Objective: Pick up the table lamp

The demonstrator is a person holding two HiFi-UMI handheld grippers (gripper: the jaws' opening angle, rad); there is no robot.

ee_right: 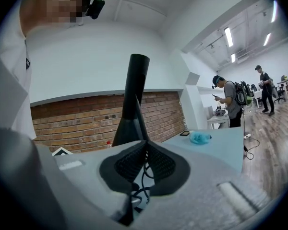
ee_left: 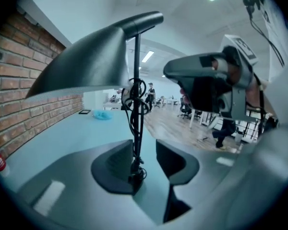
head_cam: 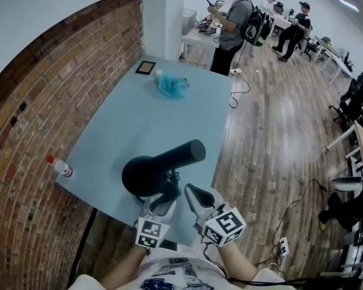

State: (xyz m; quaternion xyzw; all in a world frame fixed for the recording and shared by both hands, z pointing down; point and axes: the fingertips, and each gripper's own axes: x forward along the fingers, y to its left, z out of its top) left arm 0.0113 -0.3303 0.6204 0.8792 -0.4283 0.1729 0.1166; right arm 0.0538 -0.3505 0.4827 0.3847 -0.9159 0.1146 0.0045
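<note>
The black table lamp point(head_cam: 163, 165) stands near the front edge of the pale blue table point(head_cam: 139, 119), its long cone shade tilted over. My left gripper point(head_cam: 163, 201) reaches under the shade. In the left gripper view the thin stem point(ee_left: 136, 104) with its wound cord rises between the jaws of my left gripper point(ee_left: 144, 159), close to the left pad, with a gap to the right pad. My right gripper point(head_cam: 196, 197) is just right of the lamp, off the table's edge. My right gripper point(ee_right: 145, 162) has its pads together, the lamp point(ee_right: 133, 99) and cord point(ee_right: 143, 186) behind them.
A small bottle with a red cap point(head_cam: 62, 168) stands at the table's left edge by the brick wall. A blue plastic bag point(head_cam: 171, 85) and a small framed picture point(head_cam: 146, 67) lie at the far end. People point(head_cam: 230, 23) stand and sit beyond on the wood floor.
</note>
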